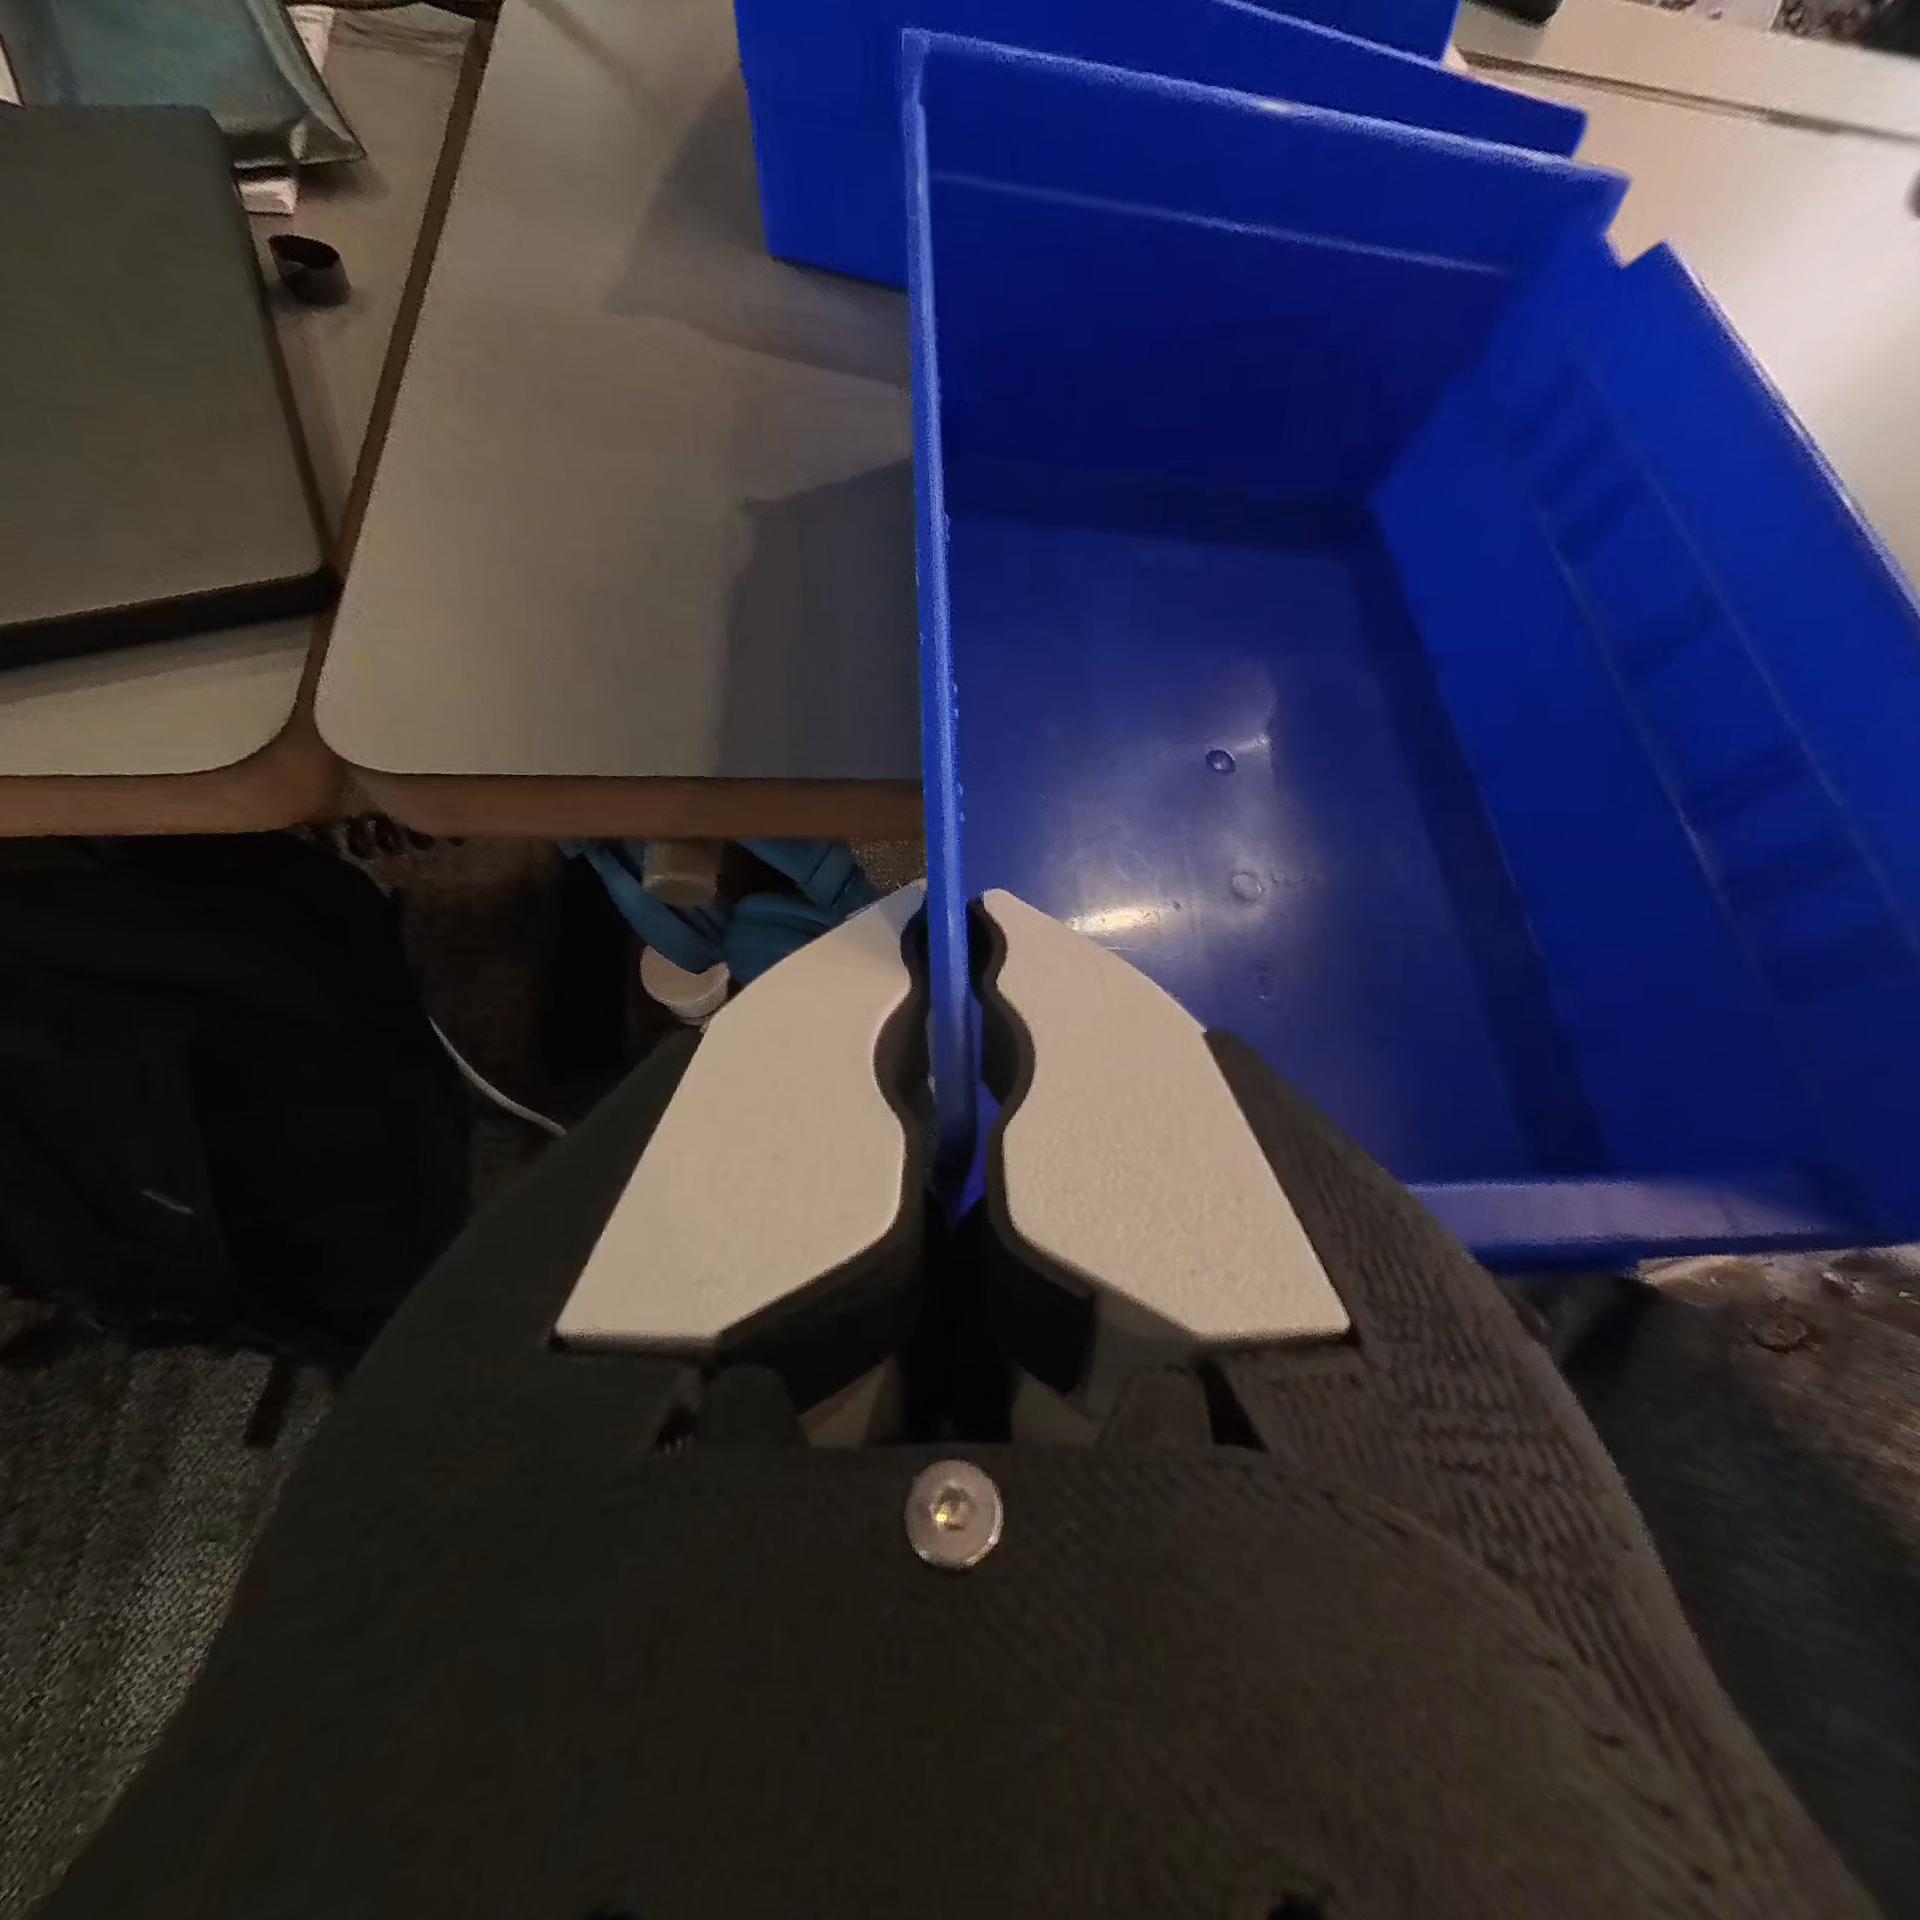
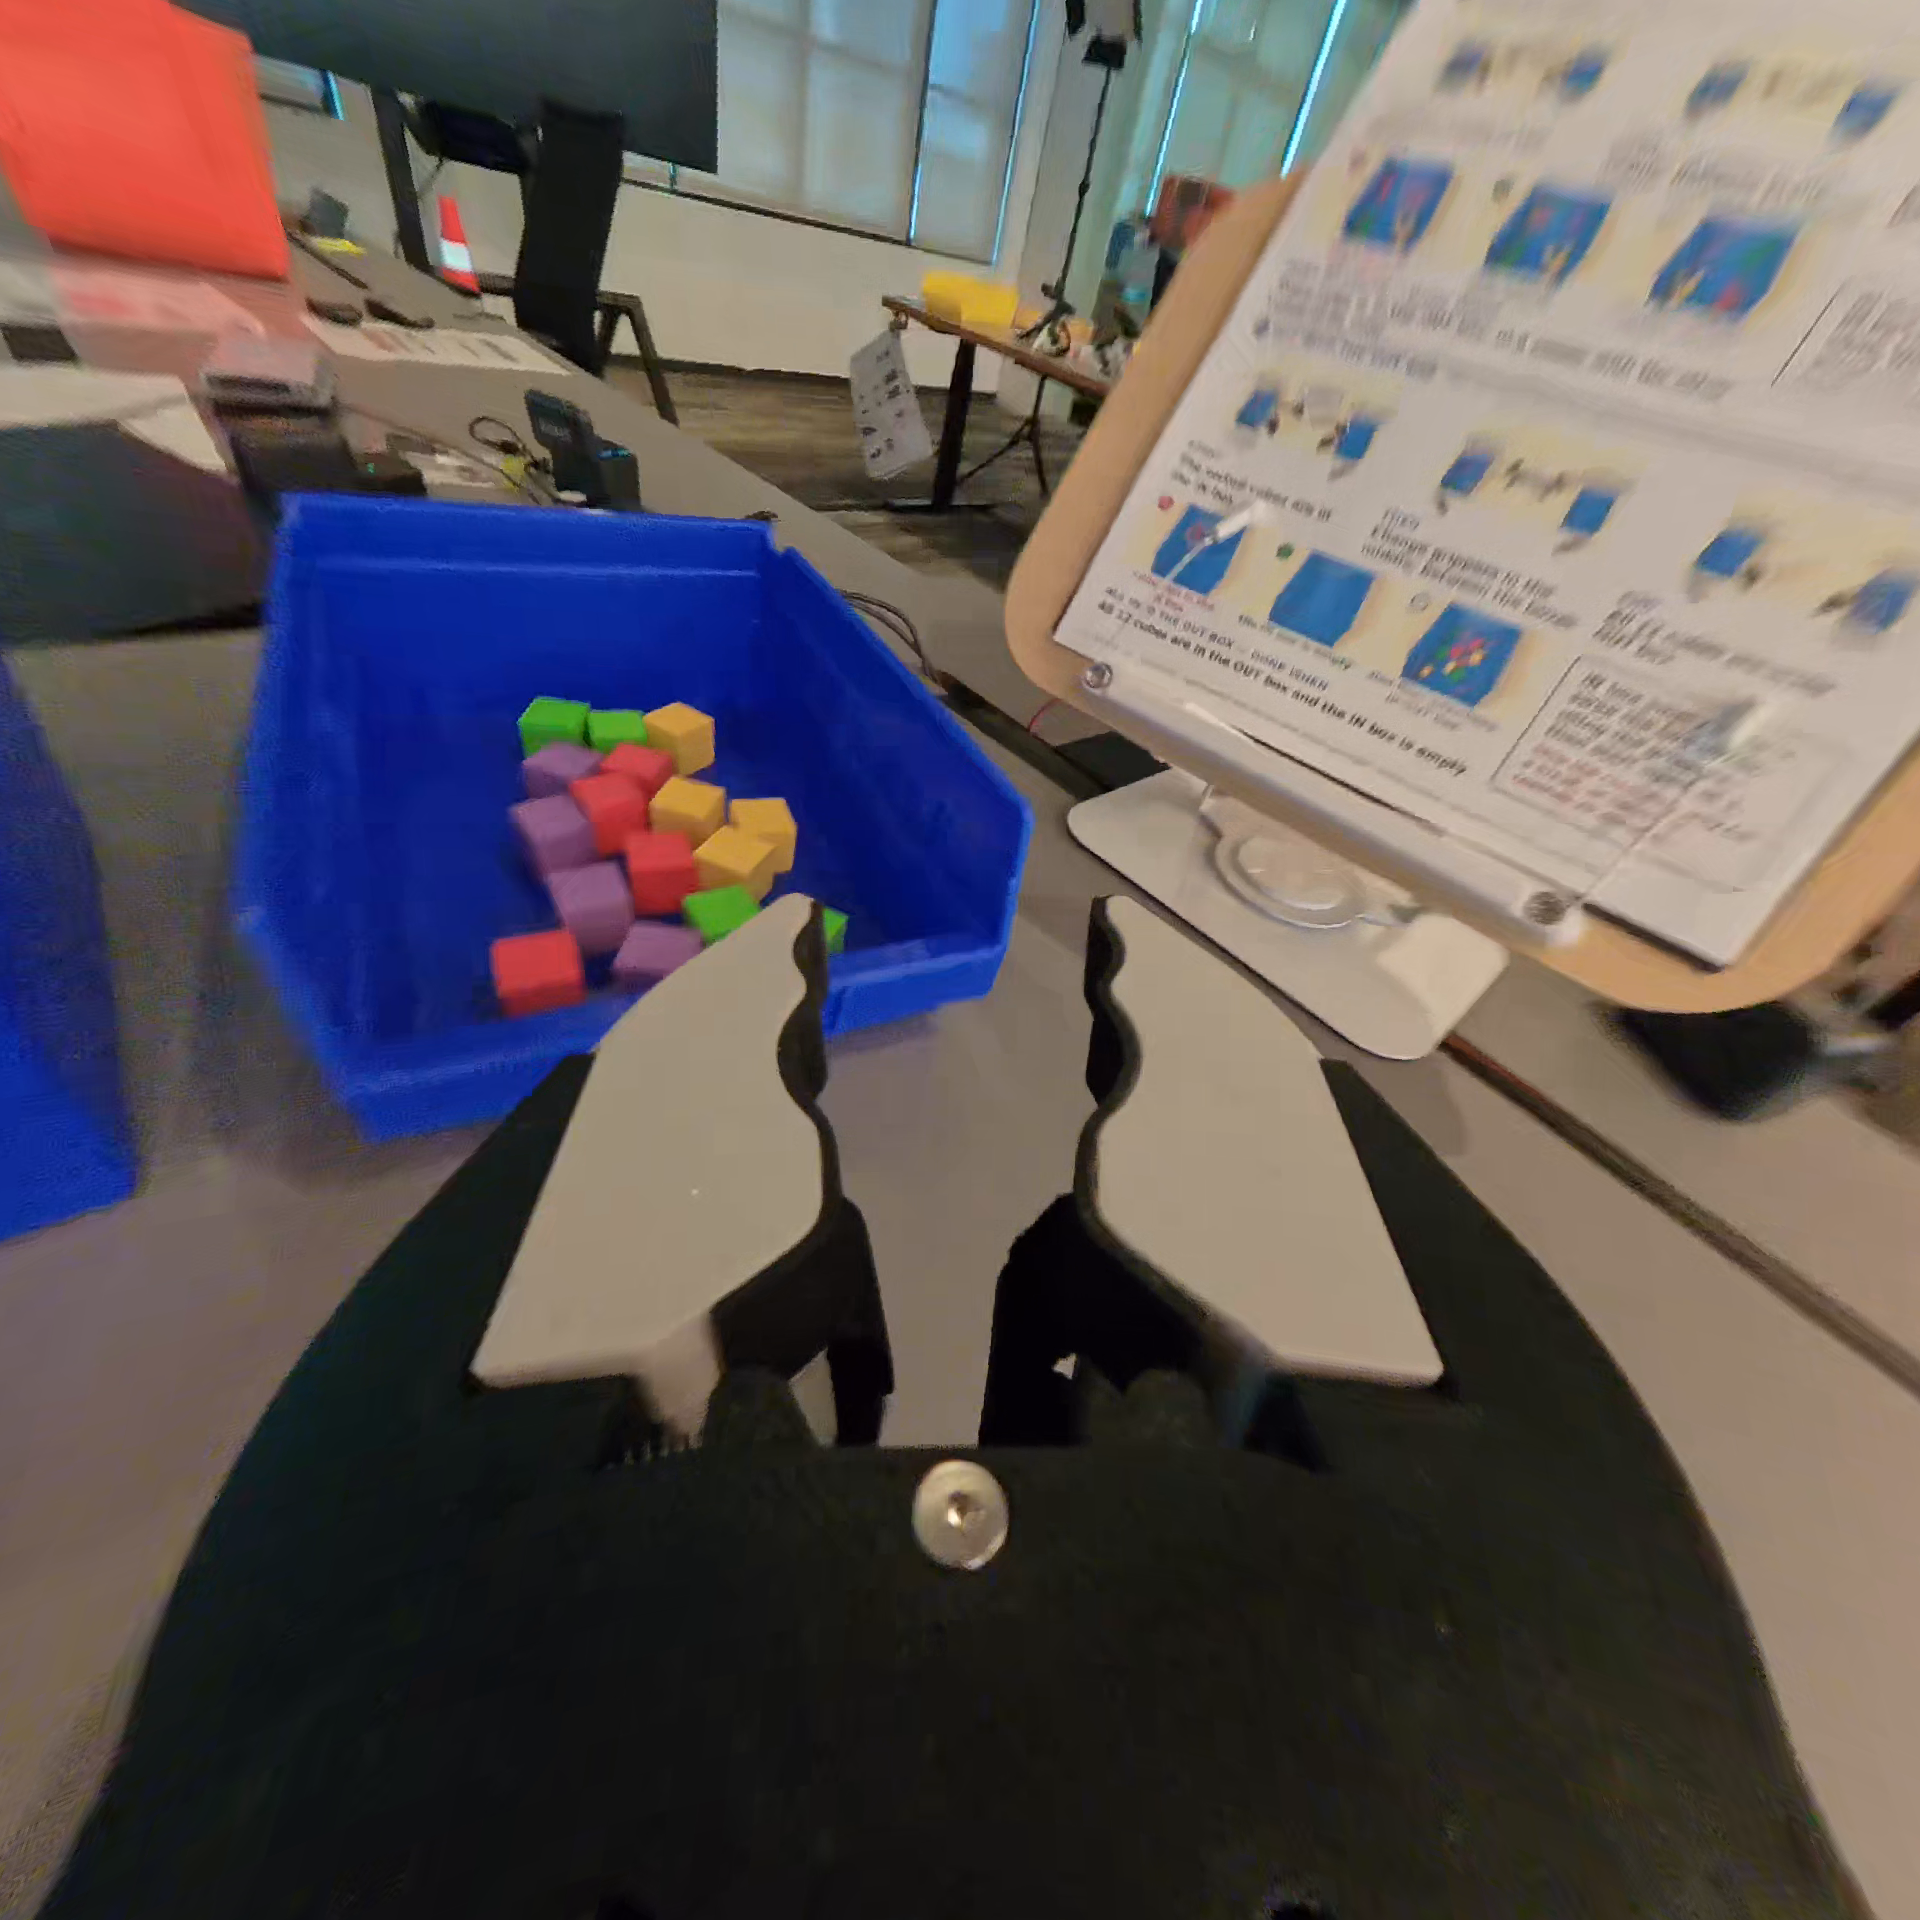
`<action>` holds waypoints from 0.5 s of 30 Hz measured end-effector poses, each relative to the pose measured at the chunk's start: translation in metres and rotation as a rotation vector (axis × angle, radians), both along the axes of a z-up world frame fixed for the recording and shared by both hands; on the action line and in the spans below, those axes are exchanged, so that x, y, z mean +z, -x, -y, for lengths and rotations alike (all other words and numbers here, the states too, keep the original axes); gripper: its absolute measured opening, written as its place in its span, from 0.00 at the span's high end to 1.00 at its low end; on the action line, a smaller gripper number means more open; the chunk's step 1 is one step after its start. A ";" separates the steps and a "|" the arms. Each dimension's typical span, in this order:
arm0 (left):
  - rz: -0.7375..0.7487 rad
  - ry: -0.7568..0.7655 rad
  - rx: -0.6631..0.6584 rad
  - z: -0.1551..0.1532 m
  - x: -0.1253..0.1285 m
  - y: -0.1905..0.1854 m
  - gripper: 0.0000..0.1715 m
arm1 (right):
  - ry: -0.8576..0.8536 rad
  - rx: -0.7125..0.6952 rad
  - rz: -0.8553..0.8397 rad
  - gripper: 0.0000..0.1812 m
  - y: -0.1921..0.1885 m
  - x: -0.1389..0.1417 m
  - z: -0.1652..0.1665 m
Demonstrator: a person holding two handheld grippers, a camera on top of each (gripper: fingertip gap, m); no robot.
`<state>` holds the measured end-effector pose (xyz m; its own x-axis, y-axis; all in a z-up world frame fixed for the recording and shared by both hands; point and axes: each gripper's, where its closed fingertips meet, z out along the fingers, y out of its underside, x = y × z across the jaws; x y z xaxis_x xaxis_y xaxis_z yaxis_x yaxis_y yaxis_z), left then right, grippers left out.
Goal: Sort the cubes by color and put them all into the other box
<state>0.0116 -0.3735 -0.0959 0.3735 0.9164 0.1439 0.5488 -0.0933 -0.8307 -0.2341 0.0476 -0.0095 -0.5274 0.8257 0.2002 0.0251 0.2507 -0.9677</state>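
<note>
My left gripper [image 1: 948, 914] is shut on the left side wall of an empty blue bin [image 1: 1247, 727] and holds it tilted, its near end past the table edge. A second blue bin [image 1: 831, 156] stands behind it. In the right wrist view, my right gripper [image 2: 951, 914] is open and empty, just above the grey table, at the near right corner of a blue bin [image 2: 395, 644] that holds several red, purple, yellow and green cubes [image 2: 644, 831]. A blue bin wall [image 2: 52, 987] shows at the left edge.
A wooden board with a printed picture sheet [image 2: 1507, 468] stands on a white base [image 2: 1299, 935] to the right. A grey table [image 1: 582, 468] with a dark laptop-like slab [image 1: 125, 395] lies left. Bags and cables [image 1: 208, 1039] sit on the floor. Electronics [image 2: 561, 436] lie behind the bin.
</note>
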 end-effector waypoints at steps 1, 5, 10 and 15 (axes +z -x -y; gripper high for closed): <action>0.002 0.004 -0.004 -0.002 0.000 -0.002 0.97 | -0.035 0.002 -0.042 0.75 -0.024 0.004 0.002; 0.011 0.001 -0.043 -0.019 0.000 -0.010 0.97 | -0.002 -0.010 -0.089 0.82 -0.109 0.010 0.009; 0.011 -0.011 -0.103 -0.048 0.000 -0.021 0.97 | -0.004 -0.031 0.044 0.83 -0.183 -0.028 0.023; 0.014 -0.065 -0.155 -0.082 0.000 -0.029 0.97 | 0.056 -0.065 0.070 0.86 -0.238 -0.045 0.031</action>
